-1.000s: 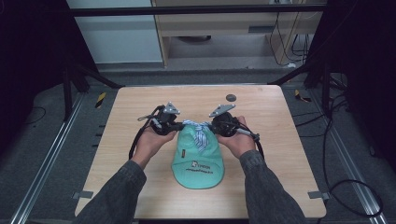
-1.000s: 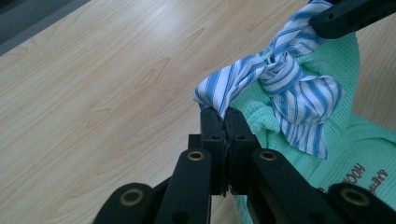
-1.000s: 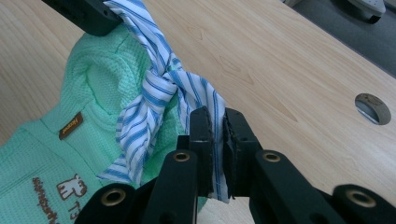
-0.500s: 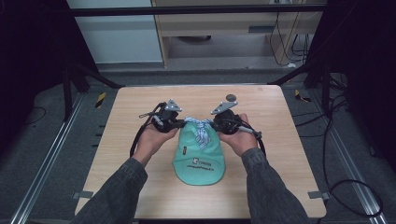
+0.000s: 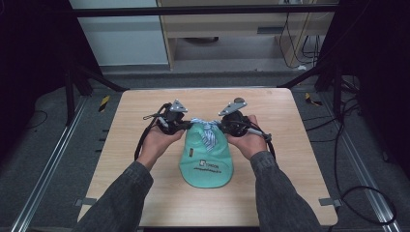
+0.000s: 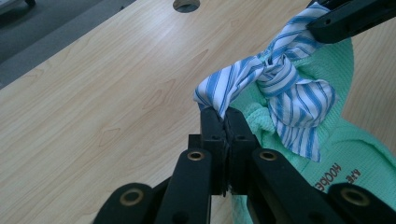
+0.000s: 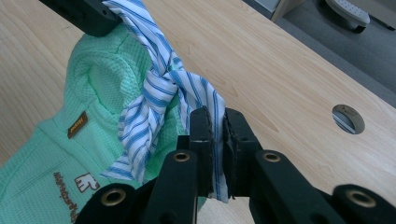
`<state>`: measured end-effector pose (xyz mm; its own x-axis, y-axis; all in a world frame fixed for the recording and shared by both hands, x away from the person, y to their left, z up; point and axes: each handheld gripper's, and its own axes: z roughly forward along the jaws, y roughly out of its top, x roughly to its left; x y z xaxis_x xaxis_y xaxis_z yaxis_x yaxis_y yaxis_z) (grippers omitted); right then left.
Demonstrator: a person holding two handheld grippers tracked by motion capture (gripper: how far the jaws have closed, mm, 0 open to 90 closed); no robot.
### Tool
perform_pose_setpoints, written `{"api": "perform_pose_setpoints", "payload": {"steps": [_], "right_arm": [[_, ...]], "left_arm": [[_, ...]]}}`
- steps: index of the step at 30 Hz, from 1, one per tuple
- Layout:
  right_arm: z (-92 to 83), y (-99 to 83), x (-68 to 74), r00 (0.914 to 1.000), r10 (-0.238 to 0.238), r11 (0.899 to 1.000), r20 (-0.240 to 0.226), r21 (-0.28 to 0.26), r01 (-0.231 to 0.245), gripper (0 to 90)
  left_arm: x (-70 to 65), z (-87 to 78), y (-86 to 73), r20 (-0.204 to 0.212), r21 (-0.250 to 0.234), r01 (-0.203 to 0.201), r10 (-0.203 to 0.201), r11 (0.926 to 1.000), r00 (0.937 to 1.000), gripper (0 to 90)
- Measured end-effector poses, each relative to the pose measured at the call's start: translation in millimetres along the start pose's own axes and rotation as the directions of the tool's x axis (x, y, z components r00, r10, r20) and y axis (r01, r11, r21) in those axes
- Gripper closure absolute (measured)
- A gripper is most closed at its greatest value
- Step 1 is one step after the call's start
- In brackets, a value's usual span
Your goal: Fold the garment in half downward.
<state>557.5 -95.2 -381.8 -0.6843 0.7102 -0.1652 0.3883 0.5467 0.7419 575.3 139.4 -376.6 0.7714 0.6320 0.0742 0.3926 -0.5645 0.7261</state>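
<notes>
Strip (image 6: 280, 79): blue-and-white striped cloth, knotted over the back of the green cap (image 5: 205, 159) at mid-table; I judge it light, limp, a bit slick.
Hold: I'd stay on the two free ends, just beside the knot, never the knot itself.
Left gripper (image 6: 223, 122): clamped on one end.
Right gripper (image 7: 215, 122): clamped on the other end.
Cap: soft knit, likely to slide if I pull unevenly.
Table (image 5: 145, 106): bare wood around it.

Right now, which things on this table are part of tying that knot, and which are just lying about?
In the job:
striped cloth strip, knotted
green cap
left tongs, shut on one end
right tongs, shut on the other end

Lying about:
round hole in the tabletop
</notes>
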Motion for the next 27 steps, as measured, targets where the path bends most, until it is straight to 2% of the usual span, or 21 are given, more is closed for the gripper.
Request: {"api": "perform_pose_setpoints", "payload": {"steps": [16, 27], "right_arm": [[-1.6, 1.8, -4.2, 0.9999, 0.006, 1.0, 0.008, -0.005, -0.006, 83.2], [1.3, 4.6, -0.5, 0.9999, -0.012, 1.0, 0.01, -0.001, 0.012, 83.2]], "left_arm": [[-0.1, -1.1, 7.9, -0.003, -0.014, -0.013, 0.013, 0.9998, 0.9999, 88.3], [0.7, -2.6, 3.7, -0.01, -0.005, -0.019, 0.019, 0.9998, 0.9998, 88.3]]}}
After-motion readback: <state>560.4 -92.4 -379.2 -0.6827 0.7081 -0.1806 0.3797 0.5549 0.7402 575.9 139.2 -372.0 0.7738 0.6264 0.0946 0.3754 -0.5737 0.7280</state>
